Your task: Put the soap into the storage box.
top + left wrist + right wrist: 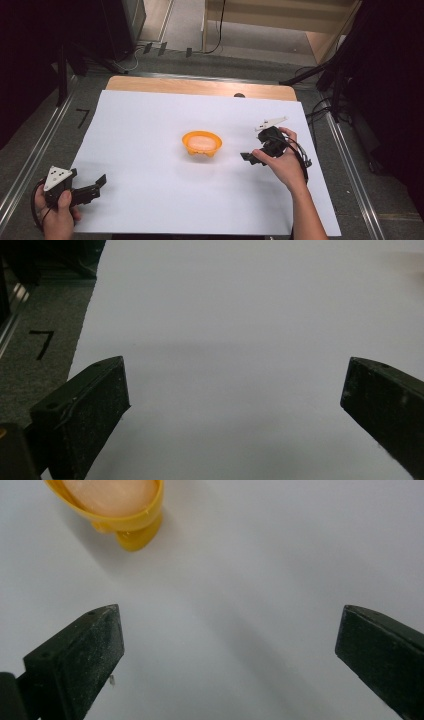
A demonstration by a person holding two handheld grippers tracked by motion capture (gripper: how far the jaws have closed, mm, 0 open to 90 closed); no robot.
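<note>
Right now your right gripper (248,156) sits at about four o'clock on the white sheet (150,130), just to the right of the orange bowl (201,143) and apart from it. Its jaws stand wide apart with nothing between them; in the right gripper view the two black jaws frame bare white paper, and the orange bowl (116,505) sits up at eleven o'clock, clear of both jaw tips. The bowl rests upright near the middle of the sheet and holds something pale pinkish inside; what that is cannot be told from here. Your right hand (285,162) wraps the gripper body, with the grey three-cornered plate tilted up at its top.

Your left gripper (97,185) is down at seven o'clock, at the near left edge of the sheet, well apart from the bowl. Its jaws are also spread wide and empty; in the left gripper view they bracket plain white sheet (240,340), with grey floor beyond the paper's edge at nine o'clock. Your left hand (57,212) grips it from below.
</note>
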